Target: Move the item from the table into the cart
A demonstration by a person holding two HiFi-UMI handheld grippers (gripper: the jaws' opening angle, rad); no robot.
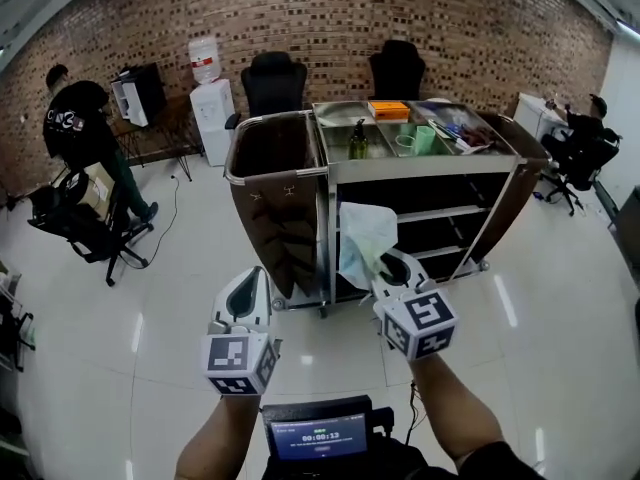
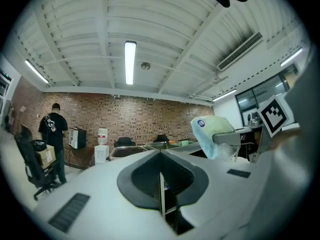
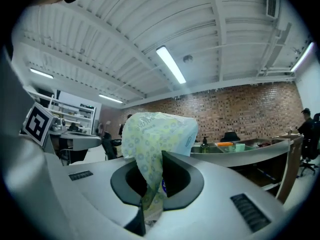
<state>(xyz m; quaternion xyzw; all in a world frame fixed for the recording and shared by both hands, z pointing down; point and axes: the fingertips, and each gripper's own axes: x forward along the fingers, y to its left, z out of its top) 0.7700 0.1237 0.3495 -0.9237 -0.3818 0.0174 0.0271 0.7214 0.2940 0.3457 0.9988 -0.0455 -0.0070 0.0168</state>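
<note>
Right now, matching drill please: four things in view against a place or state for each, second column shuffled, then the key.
Things:
1. patterned soft pack
2. left gripper
3. green bottle
4. water dispenser

Place or state:
a. against the brick wall
b. standing in a top tray of the cart
c. jaws together, nothing between them
d. clamped in the right gripper

Pairs: 1-d, 2-c, 3-b, 4-a

Pale green tissue pack (image 1: 365,243) before cart (image 1: 430,168)
</note>
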